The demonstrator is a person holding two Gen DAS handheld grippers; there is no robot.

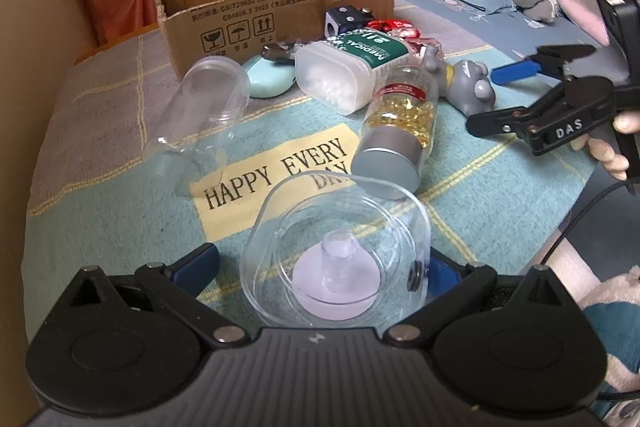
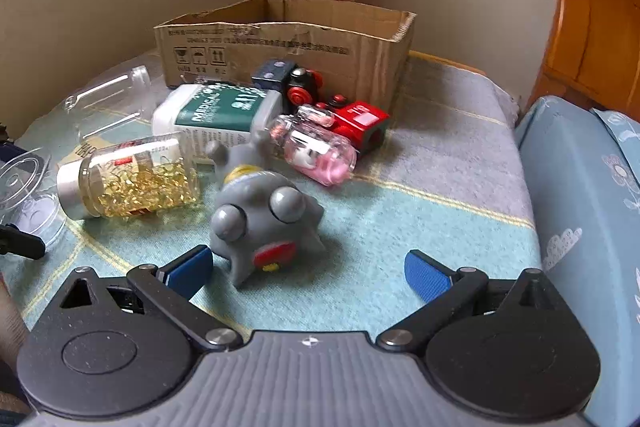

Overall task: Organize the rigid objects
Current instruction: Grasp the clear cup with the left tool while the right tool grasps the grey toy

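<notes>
Clutter on a bed blanket in front of an open cardboard box (image 2: 280, 39)
The left hand-held gripper (image 1: 320, 267) has its blue pads pressed on a clear plastic container (image 1: 332, 247) with a knobbed disc inside, held low over the blanket (image 1: 120, 227) near the words HAPPY EVERY DAY. The right hand-held gripper (image 2: 308, 271) is spread wide and holds nothing, its left pad just beside a grey toy figure (image 2: 264, 219). Lying on their sides nearby are a bottle of yellow capsules (image 2: 132, 179), a white MEDICAL tub (image 2: 216, 119), a pink bottle (image 2: 316, 147), an empty clear jar (image 1: 200, 115) and a red toy train (image 2: 352, 119) close to the box
</notes>
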